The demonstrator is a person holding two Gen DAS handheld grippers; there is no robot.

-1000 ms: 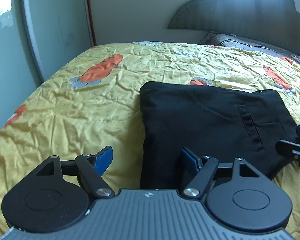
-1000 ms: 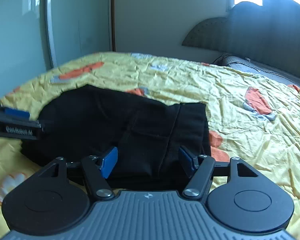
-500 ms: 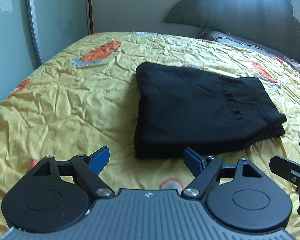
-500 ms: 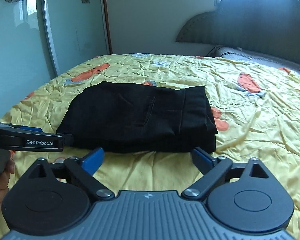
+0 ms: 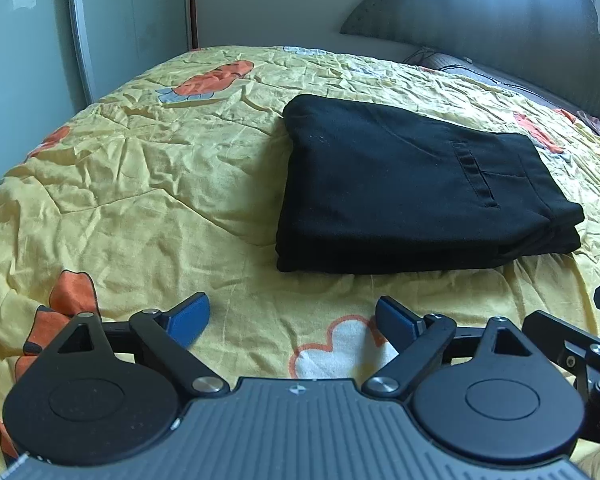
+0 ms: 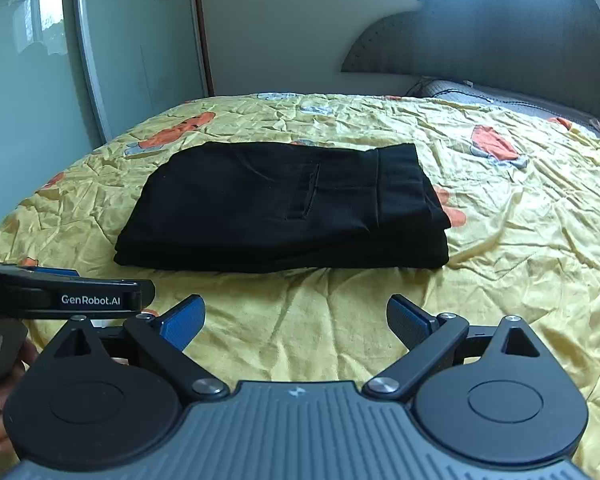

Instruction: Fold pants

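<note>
The black pants [image 5: 400, 184] lie folded into a thick rectangle on the yellow bedspread [image 5: 160, 184], back pocket up. They also show in the right wrist view [image 6: 284, 208]. My left gripper [image 5: 292, 318] is open and empty, held over the bedspread a little short of the pants' near edge. My right gripper [image 6: 296, 318] is open and empty, also short of the near edge. The left gripper's body [image 6: 64, 296] shows at the left of the right wrist view, apart from the pants.
The bedspread [image 6: 520, 220] is wrinkled, with orange cartoon prints. A dark padded headboard [image 6: 500, 40] and a grey pillow [image 6: 480, 94] are at the far end. A glass wardrobe door [image 6: 32, 80] stands along the left side of the bed.
Both grippers have pulled back and up from the pants, which now lie free and farther ahead. Both jaws have opened a little wider.
</note>
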